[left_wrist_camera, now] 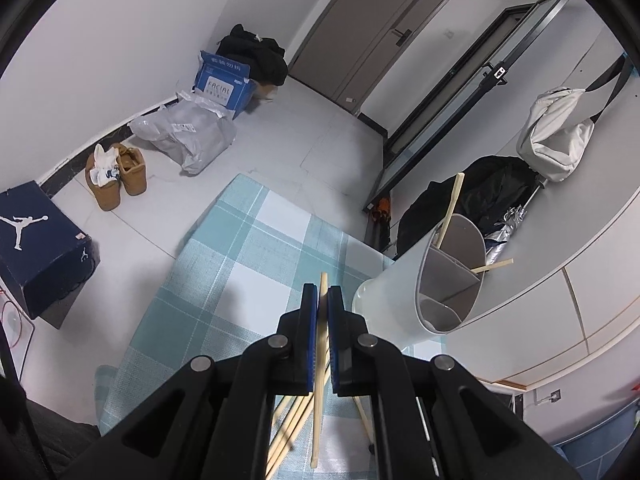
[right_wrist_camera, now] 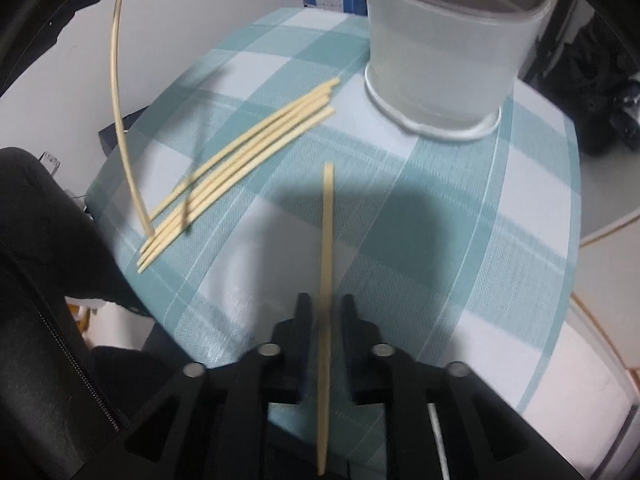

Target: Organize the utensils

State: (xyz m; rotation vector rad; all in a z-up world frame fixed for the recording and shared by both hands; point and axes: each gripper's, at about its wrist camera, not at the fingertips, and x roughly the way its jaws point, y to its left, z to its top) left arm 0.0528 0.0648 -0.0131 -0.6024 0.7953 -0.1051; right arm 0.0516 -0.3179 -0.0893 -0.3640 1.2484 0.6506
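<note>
Over the checked tablecloth, the left gripper clamps one chopstick for the divided holder to its right, while the right gripper, jaws parted, straddles another chopstick.

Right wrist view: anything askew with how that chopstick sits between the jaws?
Yes. The chopstick runs lengthwise along the right gripper, parallel to the fingers instead of across them, with gaps on both sides, so it does not look clamped. The jaws stand apart.
</note>
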